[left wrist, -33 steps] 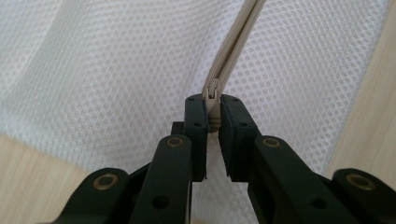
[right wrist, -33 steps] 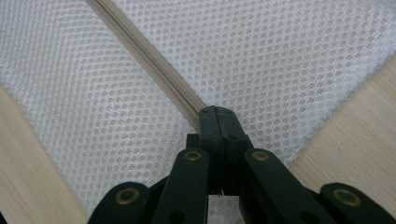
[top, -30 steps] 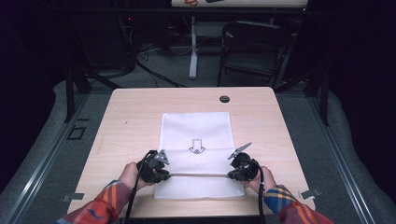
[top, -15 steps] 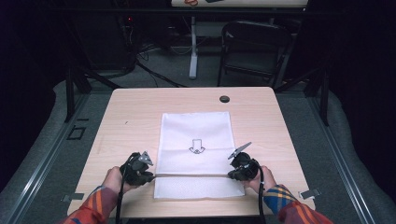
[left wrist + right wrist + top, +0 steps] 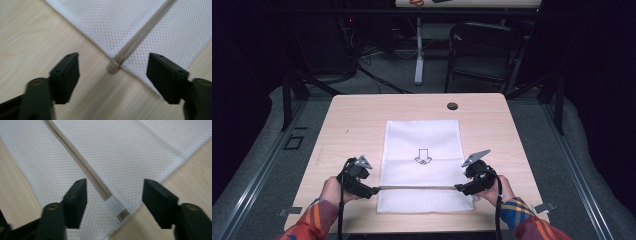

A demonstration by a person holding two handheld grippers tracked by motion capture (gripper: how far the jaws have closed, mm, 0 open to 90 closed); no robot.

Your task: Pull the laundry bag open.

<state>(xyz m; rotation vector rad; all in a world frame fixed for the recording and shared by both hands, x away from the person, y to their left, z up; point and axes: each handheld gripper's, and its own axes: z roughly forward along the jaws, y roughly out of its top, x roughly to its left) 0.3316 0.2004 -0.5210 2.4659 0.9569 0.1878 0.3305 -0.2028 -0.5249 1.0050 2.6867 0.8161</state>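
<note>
Jaws of the left gripper (image 5: 113,75) stand apart, having just been opening, and nothing is pinched between them; the beige zipper pull (image 5: 113,67) lies on the bare wood in the gap, touching neither pad, at the left end of the zipper (image 5: 143,27). From above, this gripper (image 5: 374,190) sits at the left edge of the white mesh bag (image 5: 422,145), near the front edge of the table (image 5: 347,120). The right gripper (image 5: 115,195) is likewise spread, its jaws having just been opening, and they hold nothing: the far end of the zipper (image 5: 82,165), with its small white fabric tab (image 5: 115,204), lies flat between the two black pads without contact. In the high view that gripper (image 5: 458,187) rests at the bag's right edge, level with the left one, so the two tools face each other across the zipper line (image 5: 417,187). The bag lies flat in the middle of the table, reaching from mid-table towards the front edge, well clear of the left and right edges. It is a rectangle of fine white netting with a black outlined arrow (image 5: 422,156) printed at its centre, pointing towards the person. The zipper runs straight across the bag's width, close to its front end, a pale beige strip with the mesh smooth on both sides. A small dark round disc (image 5: 452,105) sits near the table's back edge, well apart from the bag.
</note>
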